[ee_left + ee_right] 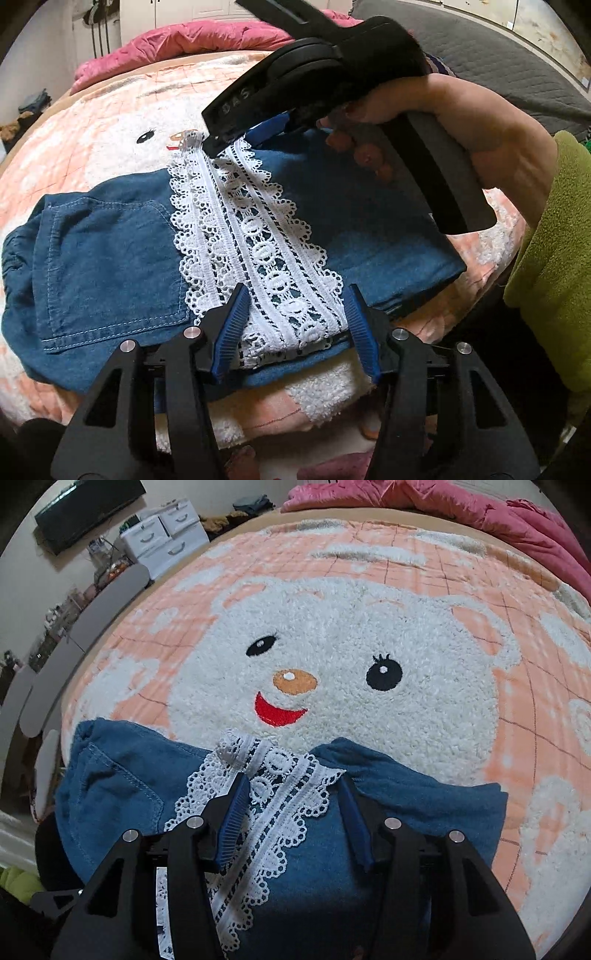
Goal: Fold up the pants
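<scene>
Fluffy peach-and-white bedding (369, 602) covers a bed, its pile woven into a smiling white bear face (332, 686) with black eyes, an orange nose and a red mouth. Behind it lies a rumpled pink quilt (461, 506). At the far left of the right wrist view stands a white plastic drawer unit (162, 535) with its drawers closed, so their contents cannot be seen, and a dark screen (88, 513) hangs on the wall.

On the bedding lie the pants (110, 251), soft blue denim folded into a flat, roughly rectangular bundle. A stitched patch pocket (107, 266) shows to the left of the left gripper's fingers. A wide band of white lace trim (255, 243), openwork with scalloped edges and rows of oval rings, runs across the denim away from those fingers.

The left gripper (293, 325) sits low at the near edge of the bundle, its ribbed blue pads spread apart on either side of the lace end, clamping nothing. At the far end of the lace, the right gripper (291, 812) tips down onto the fabric, held by a bare hand (461, 122) in a green fleece sleeve (550, 258). In its own view its blue pads stand apart, with lace and denim lying between them.
</scene>
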